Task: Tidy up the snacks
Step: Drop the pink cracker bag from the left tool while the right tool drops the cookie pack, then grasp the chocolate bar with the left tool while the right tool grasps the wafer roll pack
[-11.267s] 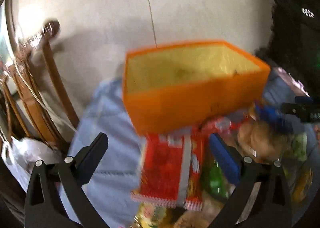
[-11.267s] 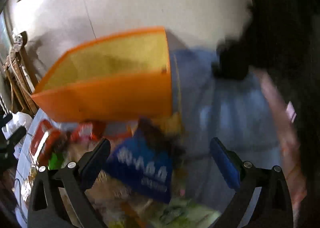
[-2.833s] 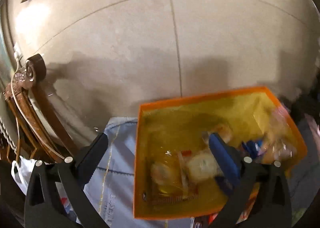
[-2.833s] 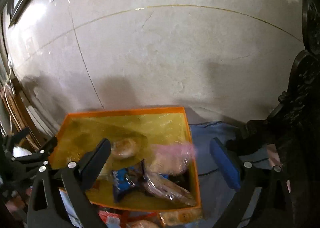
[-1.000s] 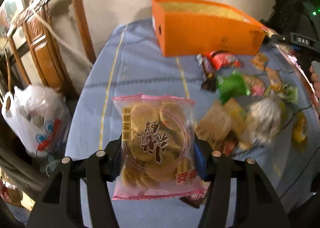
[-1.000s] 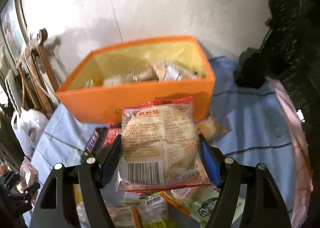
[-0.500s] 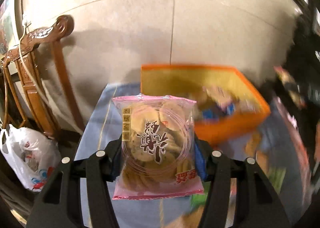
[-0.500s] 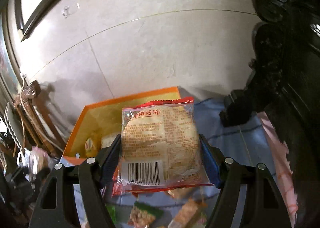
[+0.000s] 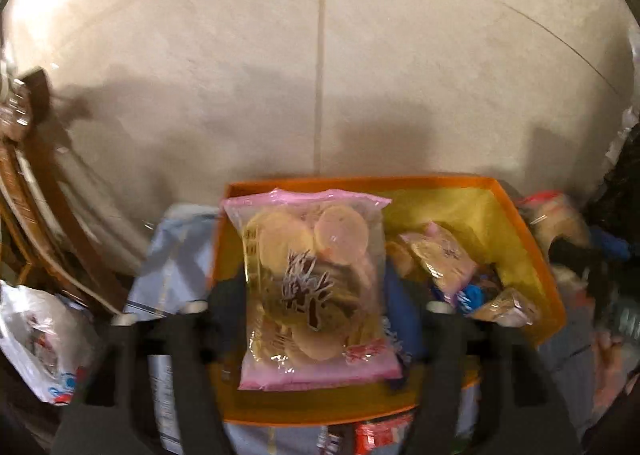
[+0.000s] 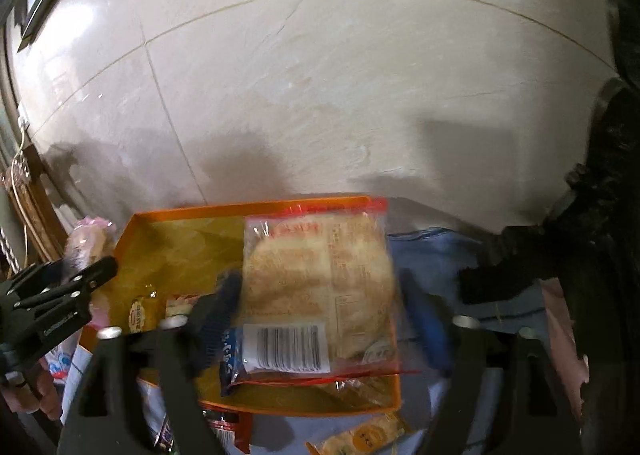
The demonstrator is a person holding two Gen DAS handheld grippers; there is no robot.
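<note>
Motion blur smears both views, and each packet hides the box floor behind it. The left gripper (image 9: 316,307) is opening, its jaws parting from the pink cracker bag (image 9: 314,291) over the orange box (image 9: 532,267). The right gripper (image 10: 320,311) is opening too, its flatbread packet (image 10: 320,287) loose above the box's right rim, blue tablecloth (image 10: 432,255) beyond.

Glossy beige tiled wall (image 9: 400,55), perhaps a wooden chair (image 9: 48,191) at left.
</note>
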